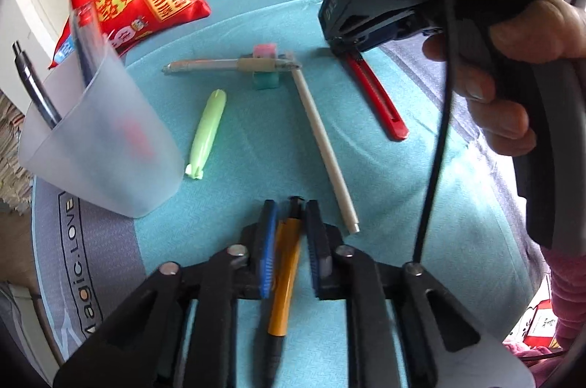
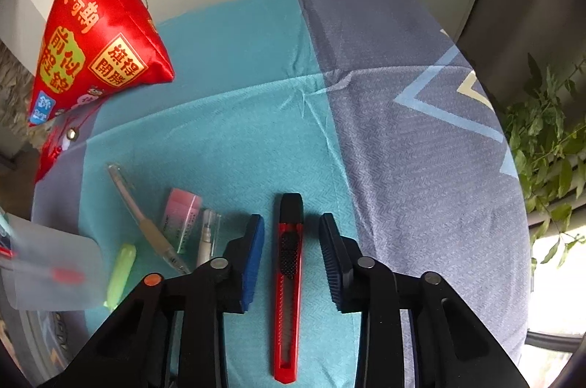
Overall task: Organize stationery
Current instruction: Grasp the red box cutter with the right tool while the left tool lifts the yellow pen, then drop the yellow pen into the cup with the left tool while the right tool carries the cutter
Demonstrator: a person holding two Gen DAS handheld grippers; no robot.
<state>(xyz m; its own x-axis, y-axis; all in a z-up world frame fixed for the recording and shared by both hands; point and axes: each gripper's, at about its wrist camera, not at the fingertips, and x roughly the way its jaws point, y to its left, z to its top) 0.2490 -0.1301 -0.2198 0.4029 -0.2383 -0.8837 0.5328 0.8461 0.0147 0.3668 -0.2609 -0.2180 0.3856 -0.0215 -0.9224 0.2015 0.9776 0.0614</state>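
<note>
I see my left gripper [image 1: 289,234] nearly closed, gripping the orange pen [image 1: 284,278], while my right gripper [image 2: 291,259] stands open astride the red utility knife [image 2: 287,285], pads clear

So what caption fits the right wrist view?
Right gripper open astride a red utility knife on teal cloth.

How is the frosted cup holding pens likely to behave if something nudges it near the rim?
The frosted cup would probably tip easily, since the tall pens lean out past its rim and put weight up high. It looks like thin plastic, so it is likely light and may skid on the cloth. Its walls might flex if squeezed.
</note>
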